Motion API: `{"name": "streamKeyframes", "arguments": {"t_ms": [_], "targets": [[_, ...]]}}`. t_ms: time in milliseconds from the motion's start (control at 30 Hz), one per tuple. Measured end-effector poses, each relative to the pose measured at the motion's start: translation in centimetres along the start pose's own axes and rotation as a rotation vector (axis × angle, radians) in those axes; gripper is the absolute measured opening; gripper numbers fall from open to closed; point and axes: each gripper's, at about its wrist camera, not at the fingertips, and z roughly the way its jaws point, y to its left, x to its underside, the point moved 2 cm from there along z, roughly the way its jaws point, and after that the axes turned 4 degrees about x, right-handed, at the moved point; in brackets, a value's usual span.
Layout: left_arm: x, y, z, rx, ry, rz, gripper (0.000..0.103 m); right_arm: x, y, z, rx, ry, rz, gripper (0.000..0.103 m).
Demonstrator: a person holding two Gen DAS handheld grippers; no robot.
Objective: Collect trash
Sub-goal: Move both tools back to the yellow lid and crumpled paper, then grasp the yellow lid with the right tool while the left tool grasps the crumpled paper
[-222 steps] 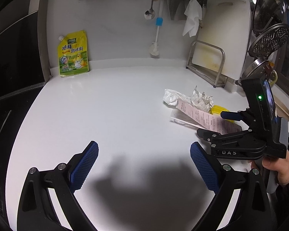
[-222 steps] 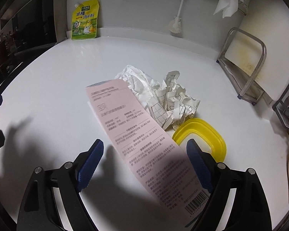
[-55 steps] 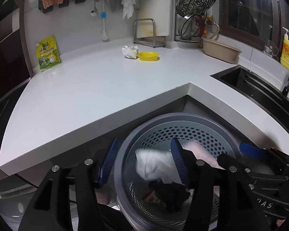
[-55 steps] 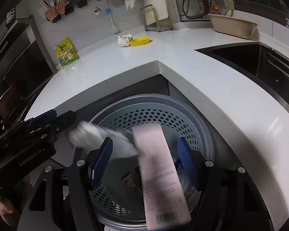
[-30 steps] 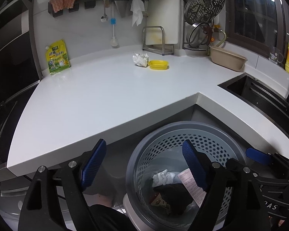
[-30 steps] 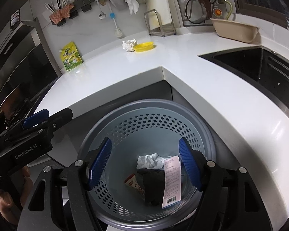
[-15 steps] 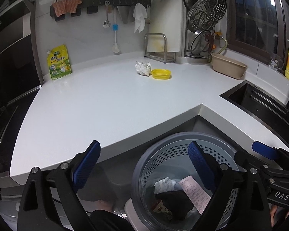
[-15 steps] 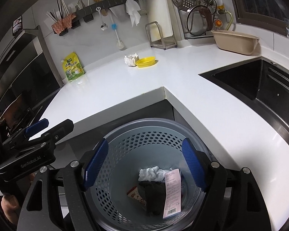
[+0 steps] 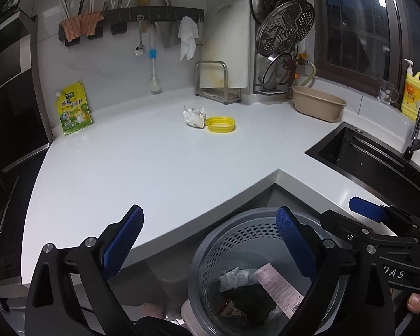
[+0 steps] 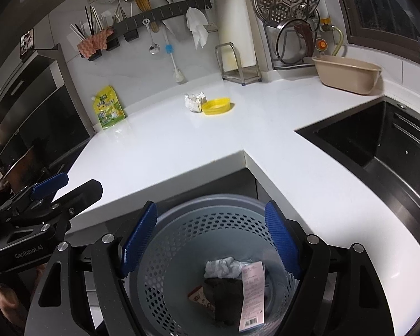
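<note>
A grey perforated trash basket (image 9: pixel 210 252) (image 10: pixel 168 252) stands on the floor below the counter corner. Inside lie a pink receipt (image 9: pixel 277 288) (image 10: pixel 252 296), a white crumpled tissue (image 9: pixel 233 277) (image 10: pixel 222 266) and dark trash. A crumpled paper ball (image 9: pixel 194 116) (image 10: pixel 194 100) lies far back on the white counter next to a yellow lid (image 9: pixel 221 124) (image 10: pixel 217 106). My left gripper (image 9: pixel 210 240) is open and empty above the basket's left edge. My right gripper (image 10: pixel 210 235) is open and empty over the basket.
A yellow-green pouch (image 9: pixel 74 107) leans on the back wall. A beige basin (image 9: pixel 317 106), a cutting board rack (image 9: pixel 217 84) and a lid rack stand at the back. A black sink (image 9: pixel 364 156) is set in the counter's right side, with a yellow soap bottle (image 9: pixel 415 95) behind it.
Both grippers dropped the tissue and the receipt into the basket, then rose and drew back. They stay open and empty.
</note>
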Motion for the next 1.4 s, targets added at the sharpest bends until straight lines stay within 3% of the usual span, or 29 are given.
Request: {"name": "streamKeyframes", "arguments": {"t_ms": [367,633,1067,1400], "targets": [[-4.0,3.3,2.4,-0.025,-0.018,-0.067,0.095,-5.0,-0.1,3.3,-0.057,0.005,-0.013,0.078],[-7.8,6.5,6.6,-0.082,-0.019,-0.071,0.096,-10.8,0.2,9.5,-0.085,0.052,-0.048,0.078],[-12.0,12.5,13.5,-0.127,-0.020,-0.132,0.096,-17.1,1.4,20.5,0.014,0.129,-0.010,0.078],[-12.3,14.8,17.4,-0.147,0.016,-0.136,0.097,-18.4,2.4,26.7,0.096,0.211,0.004,0.078]]}}
